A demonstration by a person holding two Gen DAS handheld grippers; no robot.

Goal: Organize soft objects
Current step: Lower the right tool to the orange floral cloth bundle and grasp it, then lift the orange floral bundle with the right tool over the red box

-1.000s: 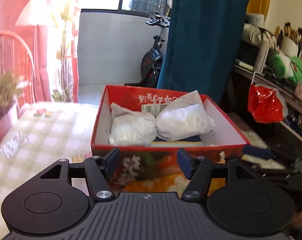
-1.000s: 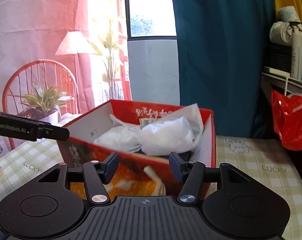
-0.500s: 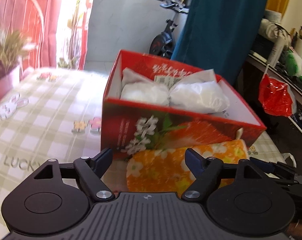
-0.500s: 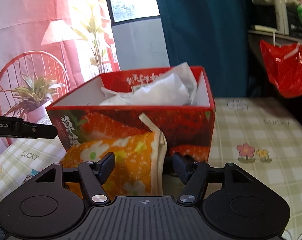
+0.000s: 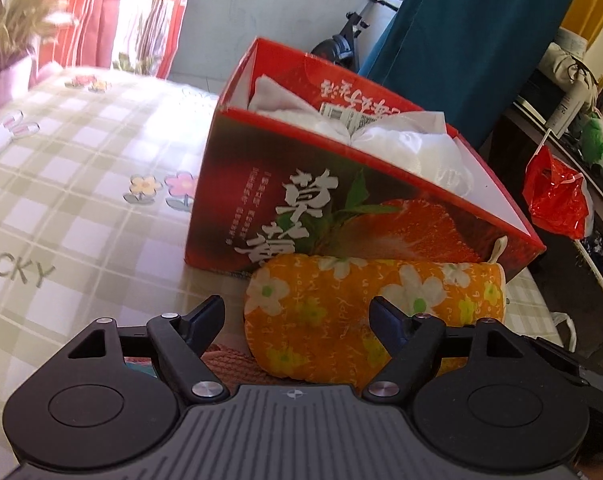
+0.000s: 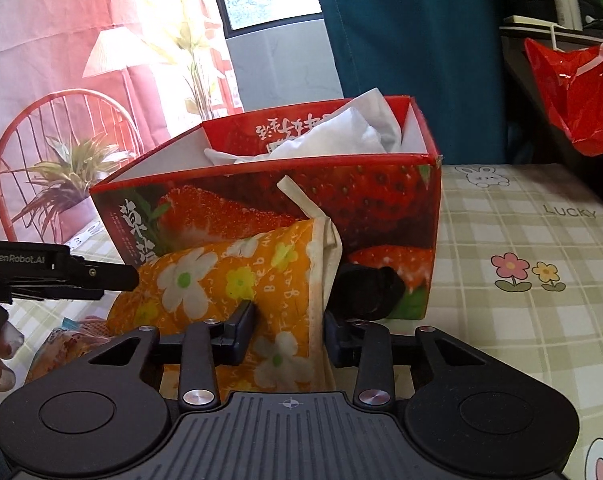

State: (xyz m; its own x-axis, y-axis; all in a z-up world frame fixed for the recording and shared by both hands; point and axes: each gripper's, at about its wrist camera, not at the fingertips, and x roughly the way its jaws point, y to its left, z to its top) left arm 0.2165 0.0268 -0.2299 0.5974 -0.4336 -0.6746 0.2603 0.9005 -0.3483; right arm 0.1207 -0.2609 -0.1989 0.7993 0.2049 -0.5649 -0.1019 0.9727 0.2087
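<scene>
My two cameras sit low and close to the red box (image 5: 341, 184), one off each front corner, both seeing it.

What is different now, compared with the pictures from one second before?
Both grippers came down from above the red box to the orange flowered mitt in front of it. The right gripper has closed its fingers on the mitt's cuff end; the left gripper stays open. The white bags remain in the box.

One strawberry box (image 5: 341, 200), two white bundles (image 5: 413, 148), one orange floral mitt (image 5: 341, 312).
</scene>
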